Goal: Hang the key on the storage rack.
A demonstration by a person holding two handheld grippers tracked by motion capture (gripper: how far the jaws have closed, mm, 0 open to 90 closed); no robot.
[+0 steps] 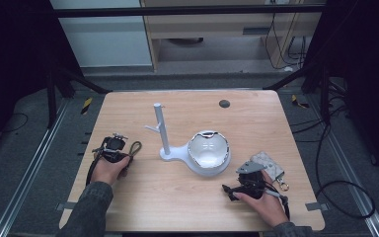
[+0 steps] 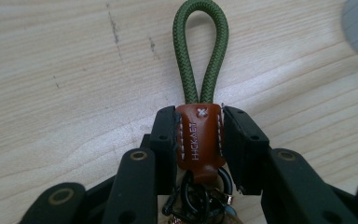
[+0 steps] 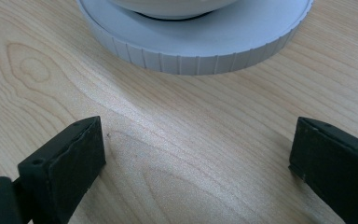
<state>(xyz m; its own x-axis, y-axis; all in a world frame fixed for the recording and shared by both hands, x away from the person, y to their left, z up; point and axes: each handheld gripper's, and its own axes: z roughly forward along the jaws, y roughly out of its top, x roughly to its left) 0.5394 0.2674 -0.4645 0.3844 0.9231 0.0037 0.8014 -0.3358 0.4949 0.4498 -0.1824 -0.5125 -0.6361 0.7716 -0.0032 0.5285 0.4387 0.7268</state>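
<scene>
High view first: we see the wooden tabletop [image 1: 192, 197], and at its middle a white stand [image 1: 177, 150] with an upright branched post and a round base carrying a shiny bowl [image 1: 208, 150]; we place everything else relative to that stand.

Well to the stand's left, our left gripper [image 1: 121, 150] lies low on the tabletop. Its jaws are pressed against both sides of a brown leather tab [image 2: 199, 137], part of a key strap [image 1: 134, 148] whose green cord loop [image 2: 200, 51] lies on the wood beyond the jaws, toward the stand. White stitching runs along the tab's edges, and stamped lettering runs along its length; we read it roughly as "HICKAET", though not with certainty. Dark rings and a brass-coloured clasp [image 2: 200, 196] hang behind the tab.

To the stand's right and nearer us, our right gripper [image 1: 229, 190] rests with its jaws wide apart and nothing between them, the stand's ribbed base just beyond. A small grey patterned pouch [image 1: 269, 165] lies just beside that gripper.
</scene>
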